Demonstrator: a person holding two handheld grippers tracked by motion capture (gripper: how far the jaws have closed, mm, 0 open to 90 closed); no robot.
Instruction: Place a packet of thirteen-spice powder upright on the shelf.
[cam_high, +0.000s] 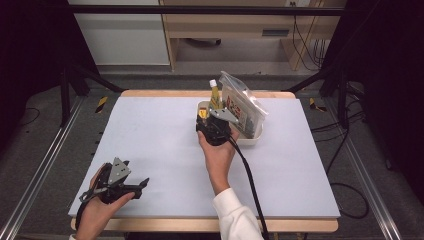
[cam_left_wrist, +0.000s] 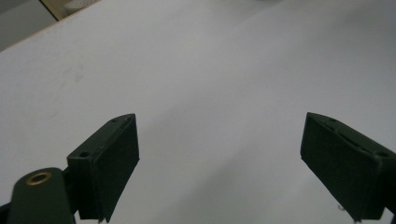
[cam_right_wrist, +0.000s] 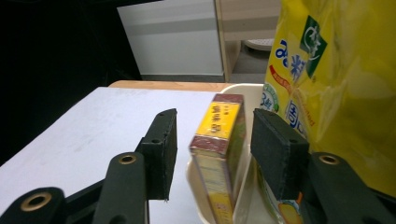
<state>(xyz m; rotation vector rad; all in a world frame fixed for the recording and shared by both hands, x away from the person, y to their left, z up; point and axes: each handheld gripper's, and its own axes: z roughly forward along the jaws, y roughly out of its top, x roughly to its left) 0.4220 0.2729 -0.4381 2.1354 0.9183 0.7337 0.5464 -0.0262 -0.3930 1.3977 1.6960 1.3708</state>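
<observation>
Resting at the high view's lower left, the left gripper (cam_high: 142, 182) gapes wide over the pale grey table (cam_high: 150, 140); centre frame, the right gripper (cam_right_wrist: 212, 140) straddles, slightly open, a yellow box (cam_right_wrist: 219, 154) standing in a cream tray (cam_high: 250, 140); beyond, a wooden desk (cam_high: 230, 25).

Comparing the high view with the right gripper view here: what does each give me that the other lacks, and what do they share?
High view alone: the left hand-held gripper near the table's front left, a white-capped bottle, and the clear packet.

Right gripper view alone: the right hand-held gripper open, jaws either side of the yellow box without touching it, plus print on a yellow bag.

Both: the box standing in the cream bin.
</observation>
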